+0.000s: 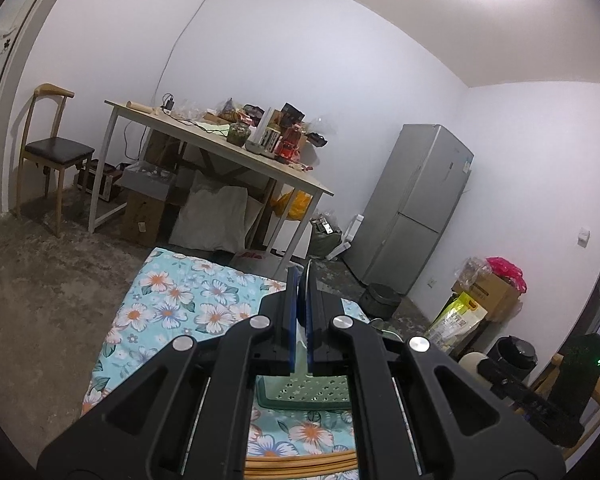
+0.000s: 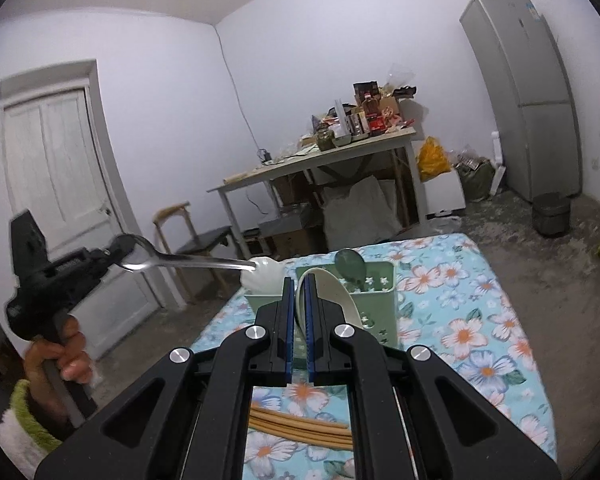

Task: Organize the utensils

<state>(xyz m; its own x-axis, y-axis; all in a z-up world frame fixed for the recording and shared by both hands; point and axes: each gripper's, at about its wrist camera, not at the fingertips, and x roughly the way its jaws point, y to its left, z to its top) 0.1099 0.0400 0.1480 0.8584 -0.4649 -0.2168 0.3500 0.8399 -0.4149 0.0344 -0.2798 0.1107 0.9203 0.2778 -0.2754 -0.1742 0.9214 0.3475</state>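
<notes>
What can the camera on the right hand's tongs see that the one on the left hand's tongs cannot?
Only the right view shows the person's hand holding the left tongs, shut on a metal spoon, plus a white door and a dark green spoon standing in the green holder.

Only the left view shows a cardboard box and yellow bag by the wall.

Both show the floral cloth, wooden chopsticks, cluttered table, fridge and chair.
</notes>
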